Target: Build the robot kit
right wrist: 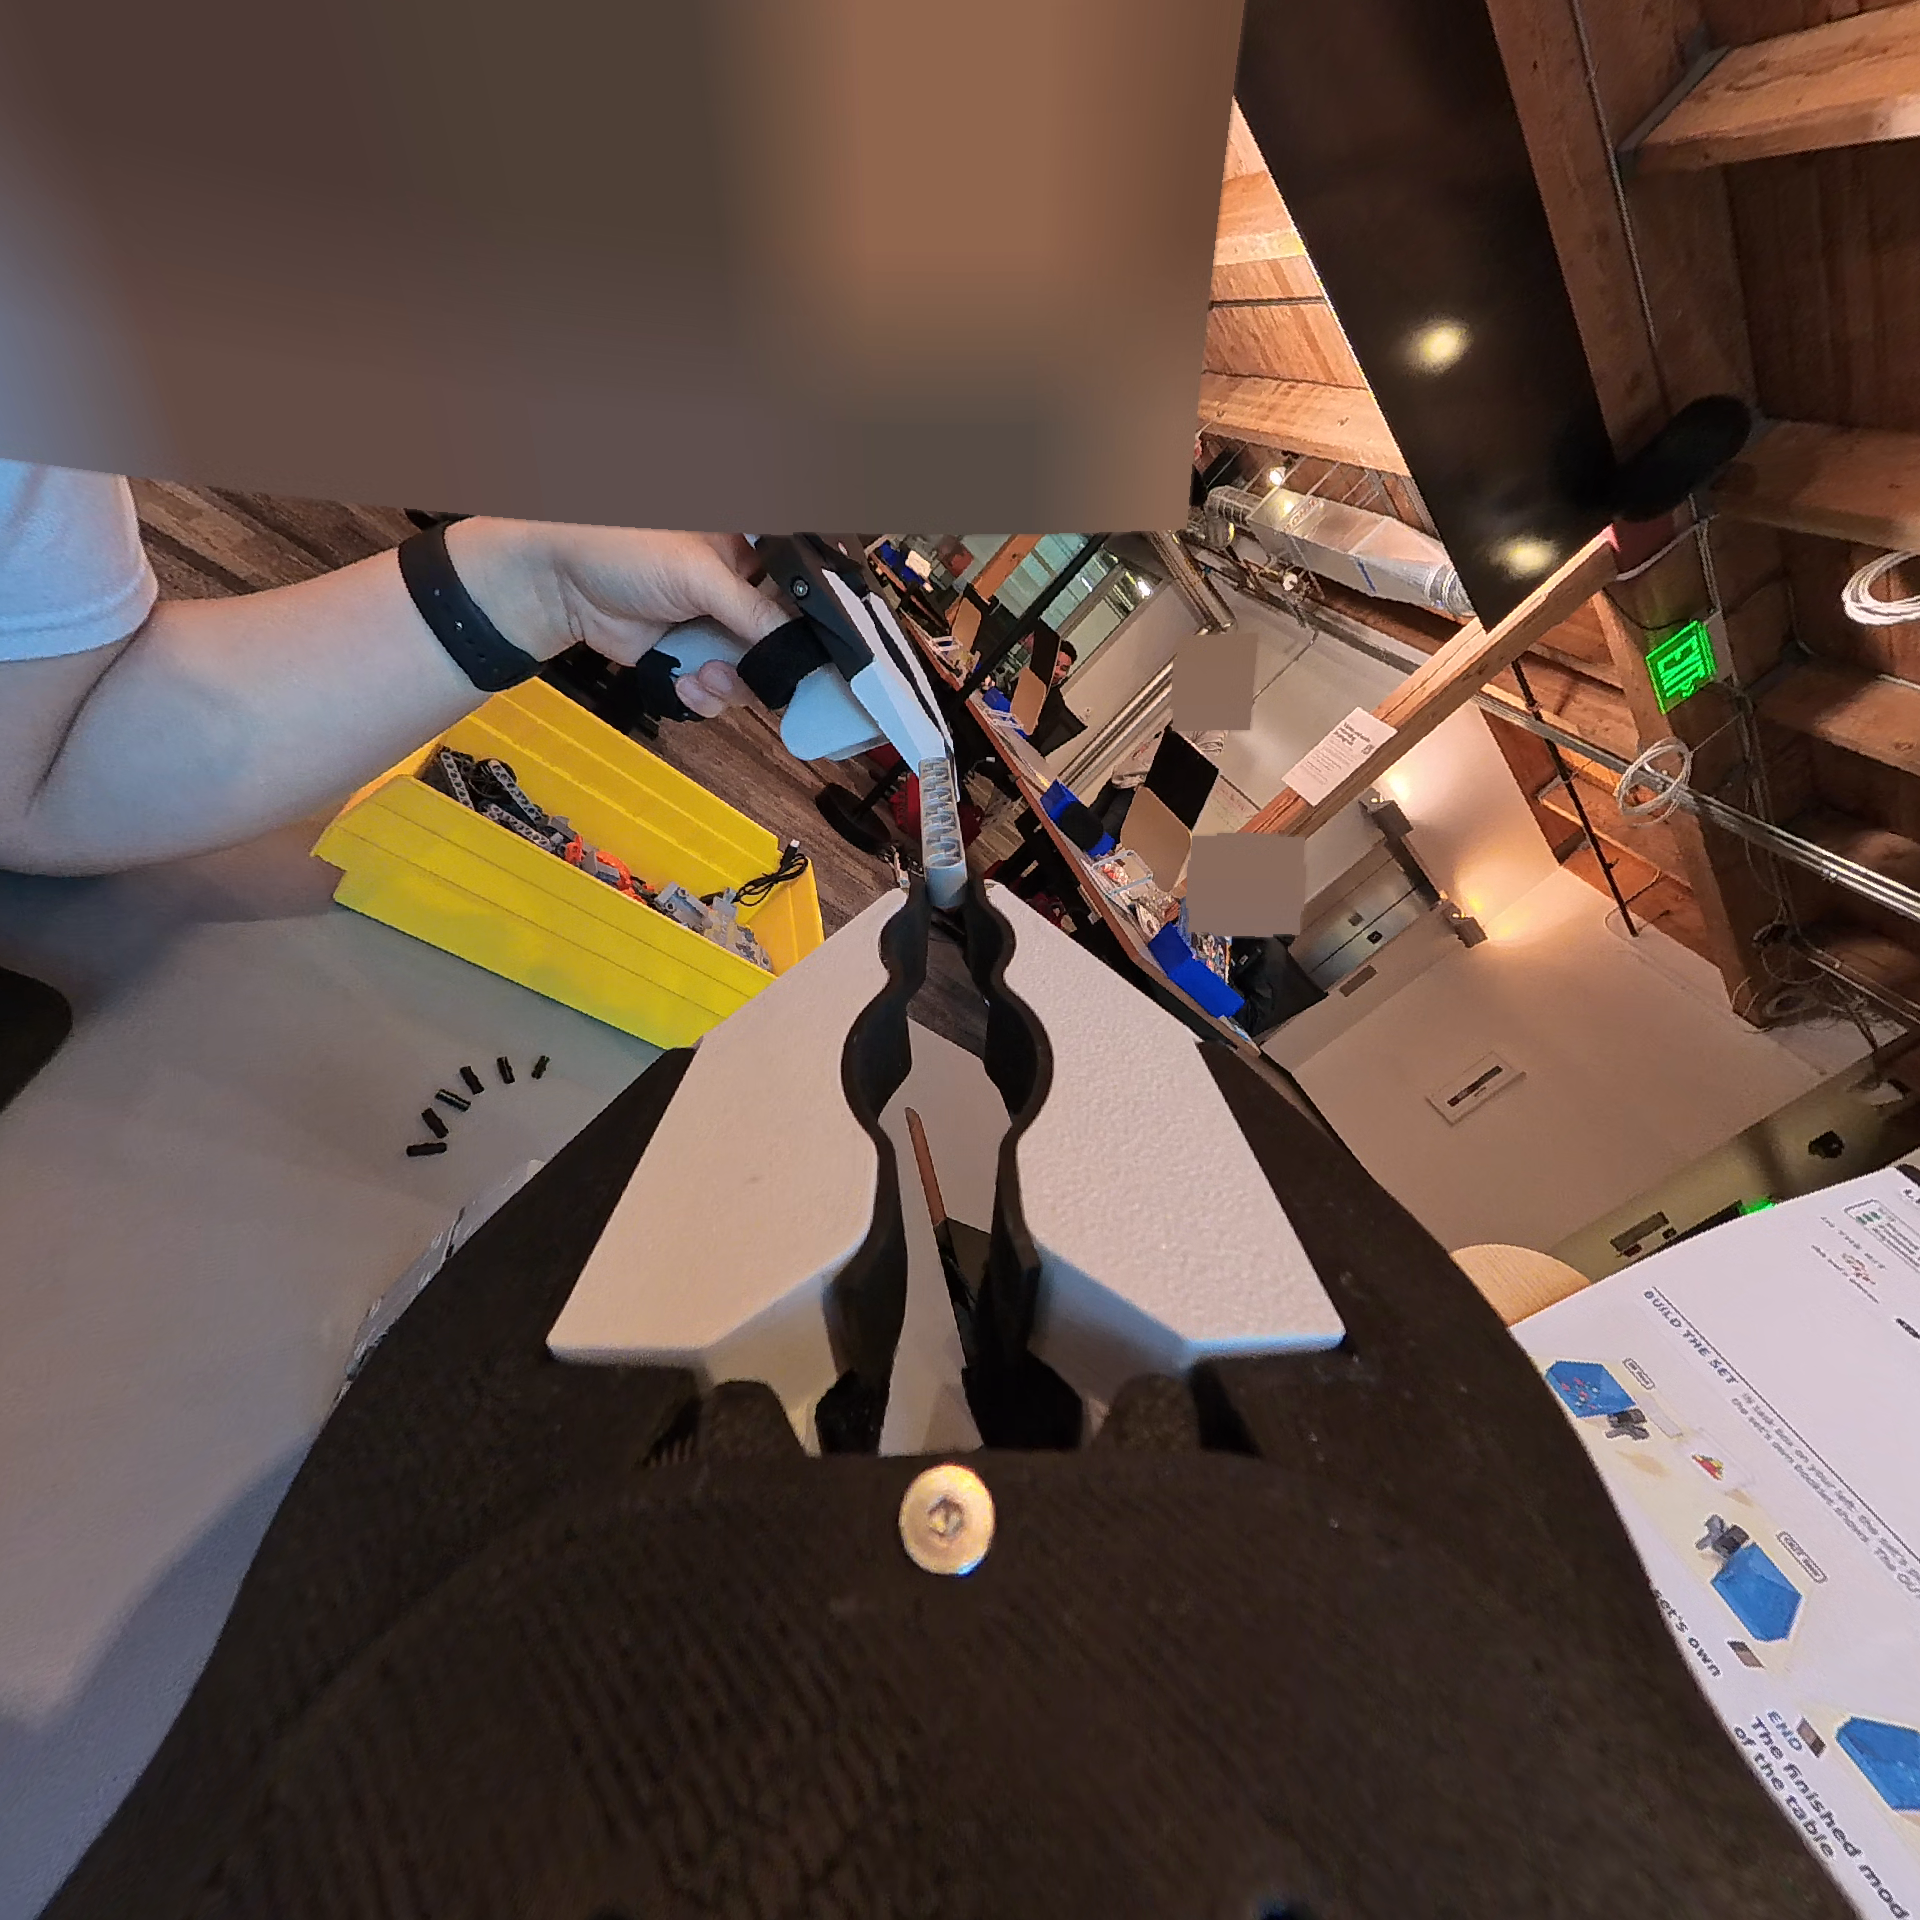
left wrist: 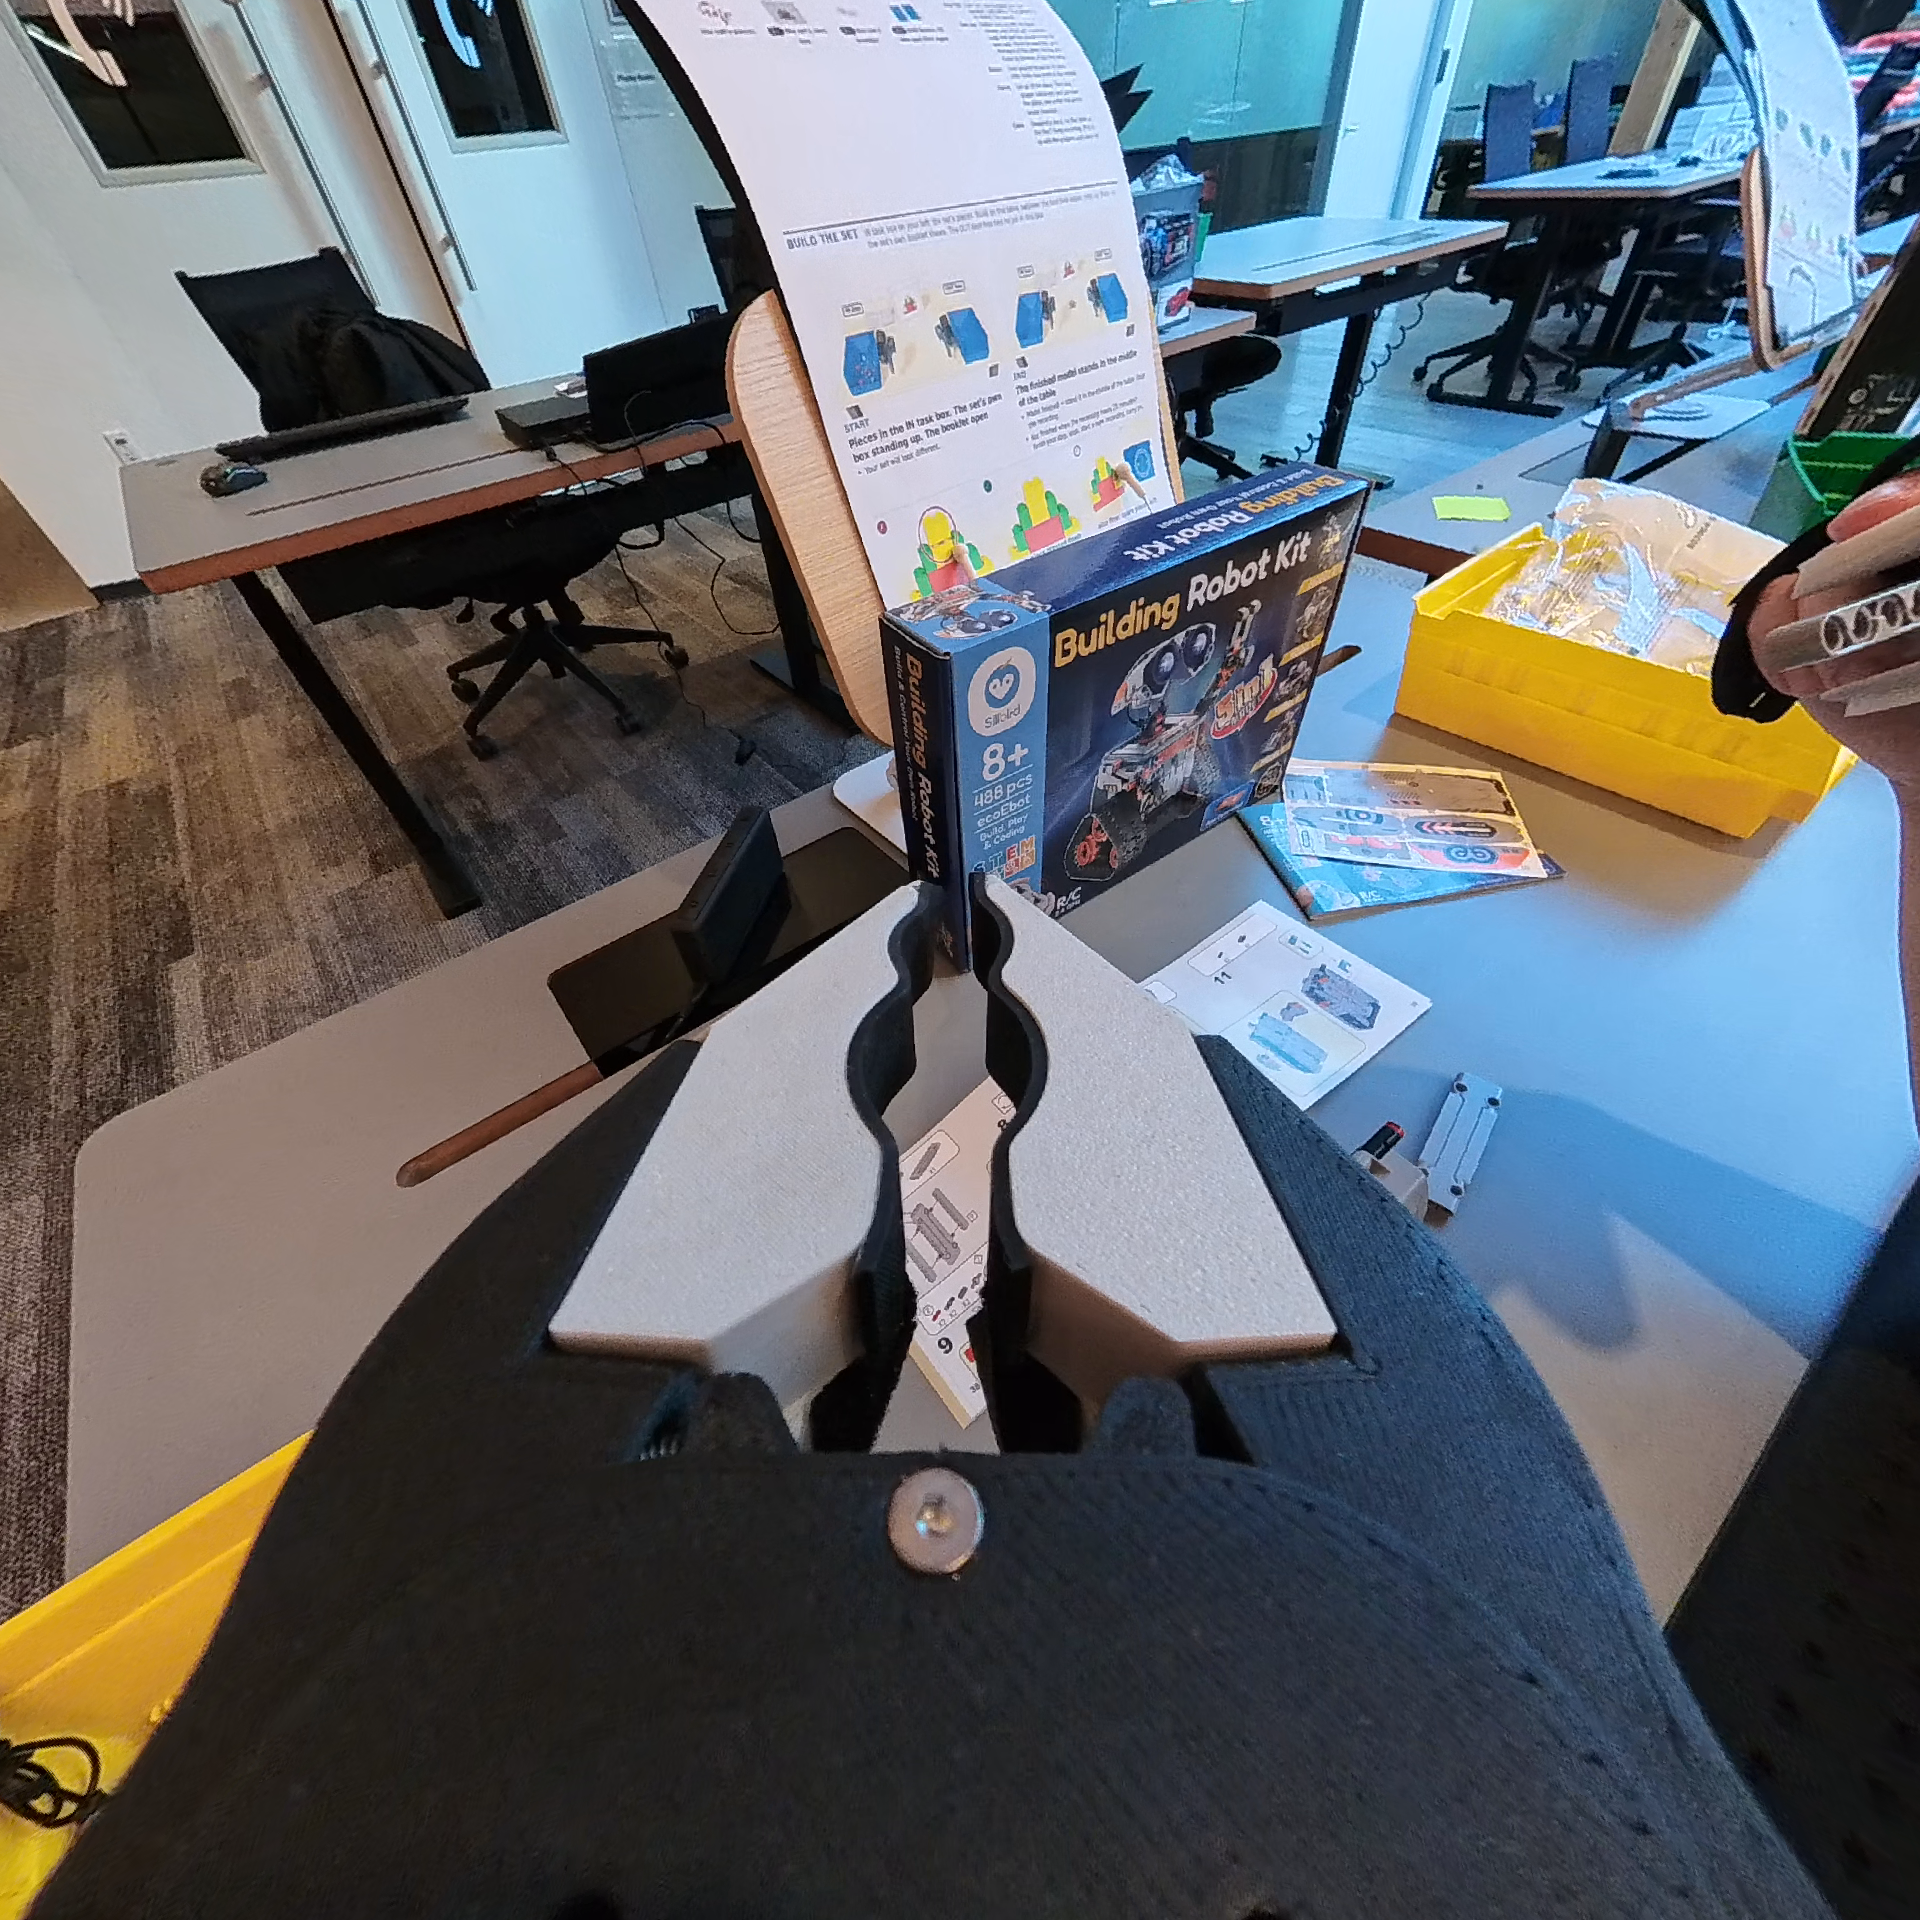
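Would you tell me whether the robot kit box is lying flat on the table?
No, the robot kit box stands upright on its long edge on the table.

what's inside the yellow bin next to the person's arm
The yellow bin holds a jumble of grey building beams, orange parts and a black cable. Anything beneath that pile is covered.

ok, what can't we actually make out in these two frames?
- Left wrist view: left gripper tips near-closed against the robot kit box; contact unclear.
- Left wrist view: instruction sheet mostly hidden by the fingers.
- Right wrist view: grey holed beam pinched by right gripper; far end hidden behind the other gripper.
- Right wrist view: yellow bin parts too small.
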